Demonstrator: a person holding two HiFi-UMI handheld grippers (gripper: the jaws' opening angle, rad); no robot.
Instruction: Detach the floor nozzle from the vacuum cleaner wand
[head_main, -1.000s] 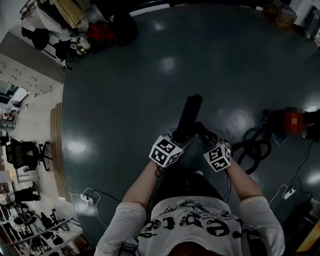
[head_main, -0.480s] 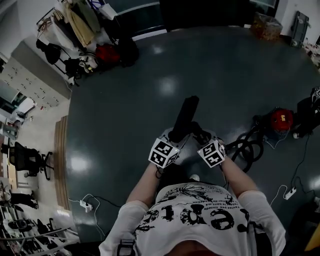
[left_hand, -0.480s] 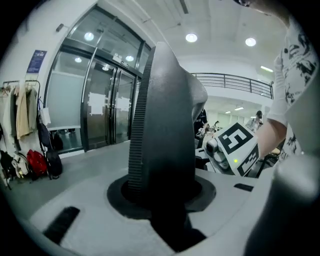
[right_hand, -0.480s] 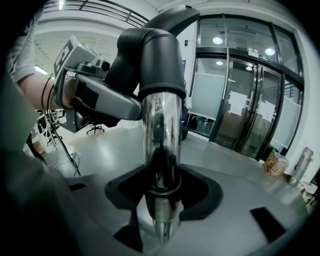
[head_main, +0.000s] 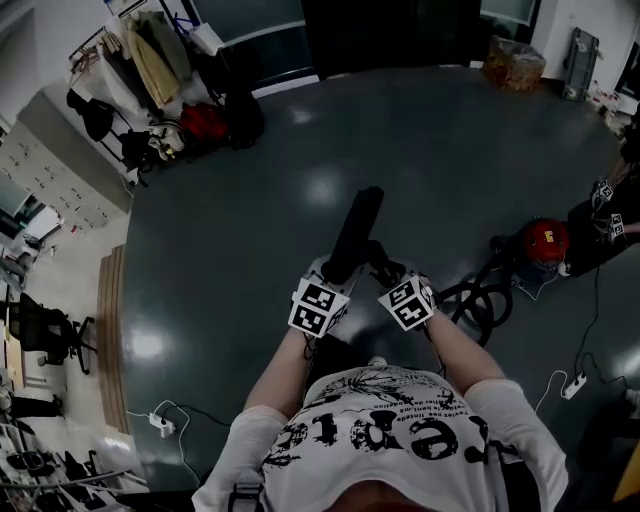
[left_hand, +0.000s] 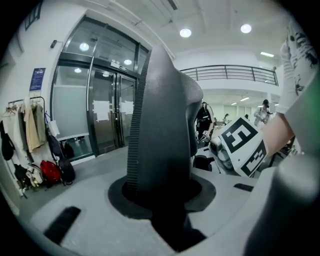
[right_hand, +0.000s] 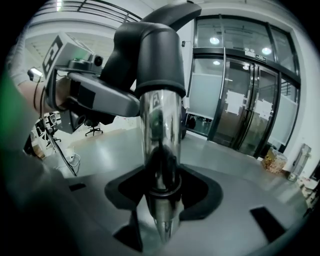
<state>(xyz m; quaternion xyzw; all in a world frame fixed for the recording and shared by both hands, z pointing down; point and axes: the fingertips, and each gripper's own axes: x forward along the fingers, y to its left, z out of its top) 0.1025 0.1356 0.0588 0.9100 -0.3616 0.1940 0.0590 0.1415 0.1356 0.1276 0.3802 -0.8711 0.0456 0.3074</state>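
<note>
Two grippers have risen nearer the person's chest (head_main: 390, 425) since a second ago: the left gripper (head_main: 331, 281) clamps the black floor nozzle (head_main: 356, 232), raised off the floor (head_main: 230, 230); the right gripper (head_main: 392, 281), jaws wide, clamps the chrome wand (right_hand: 160, 150) beside it.

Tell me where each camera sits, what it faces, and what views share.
Head view: on the head, facing steeply down; shirt, forearms, left tongs, right tongs show.
Left gripper view: on left tongs, facing clamped floor nozzle; right forearm shows.
Right gripper view: on right tongs, facing clamped wand; left wrist shows.
Shared: glass doors in both gripper views.
</note>
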